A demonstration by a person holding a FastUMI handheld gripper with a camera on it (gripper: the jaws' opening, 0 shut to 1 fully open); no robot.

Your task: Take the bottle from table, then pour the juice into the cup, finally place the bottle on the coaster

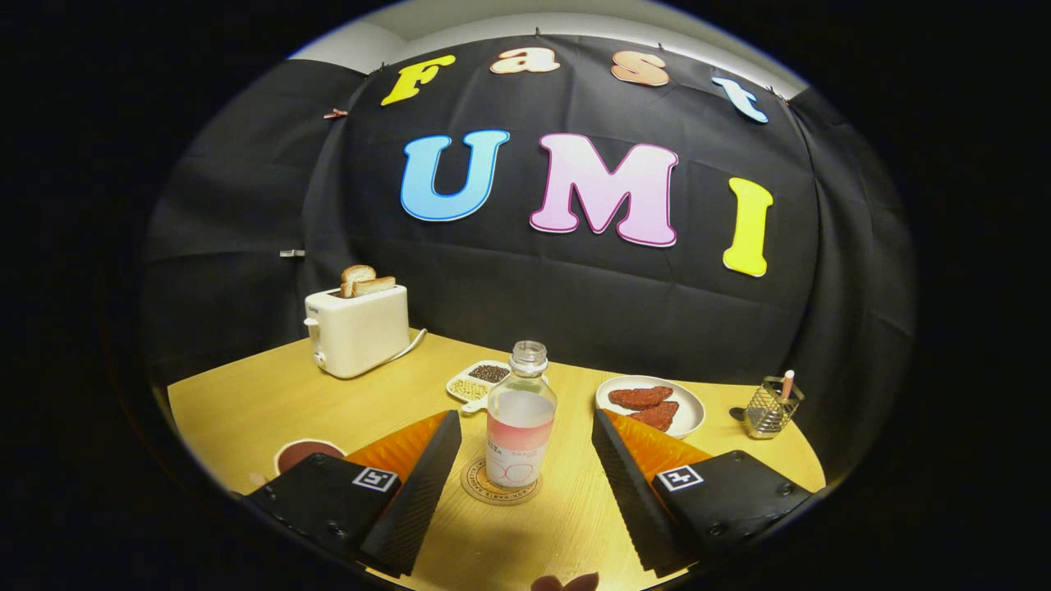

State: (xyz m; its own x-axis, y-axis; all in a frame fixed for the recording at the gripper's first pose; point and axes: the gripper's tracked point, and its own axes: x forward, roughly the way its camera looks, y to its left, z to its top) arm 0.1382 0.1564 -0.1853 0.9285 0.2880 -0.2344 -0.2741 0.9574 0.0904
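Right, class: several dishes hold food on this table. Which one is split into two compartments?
The small white dish between the toaster and the bottle, holding dark and pale grains separately. The round plate of reddish patties is undivided. The tool is open.

My one camera rides on the gripper [525,427] and looks forward along its two fingers, which rise spread wide apart from the bottom of the fisheye view, touching nothing. I see from low over the near edge of the wooden table [246,402], tilted slightly down, facing the booth's black cloth wall [575,312] beyond. The bottle [520,419] on its coaster [476,486] stands close, just ahead between the fingers
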